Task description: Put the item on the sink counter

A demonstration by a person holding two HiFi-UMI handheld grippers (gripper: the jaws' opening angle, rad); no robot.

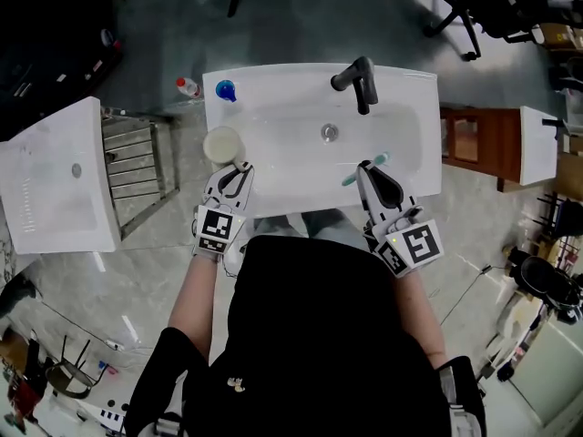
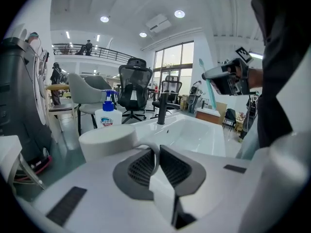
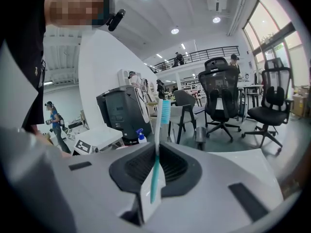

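A cream mug (image 1: 222, 144) is at the front left corner of the white sink counter (image 1: 273, 85); whether it rests on the counter I cannot tell. My left gripper (image 1: 240, 169) is shut on the mug's handle. In the left gripper view the handle (image 2: 146, 148) loops between the dark pads of that gripper (image 2: 156, 152), with the mug (image 2: 104, 140) just ahead. My right gripper (image 1: 367, 169) is shut on a teal toothbrush (image 1: 375, 161), held over the basin's front edge. The toothbrush (image 3: 158, 144) stands upright in the right gripper (image 3: 158, 152), bristles up.
A black faucet (image 1: 360, 80) stands at the back of the basin, with the drain (image 1: 330, 133) in the middle. A soap bottle with a blue pump (image 1: 225, 89) sits at the counter's back left. A second white basin (image 1: 55, 180) lies to the left, and office chairs stand behind.
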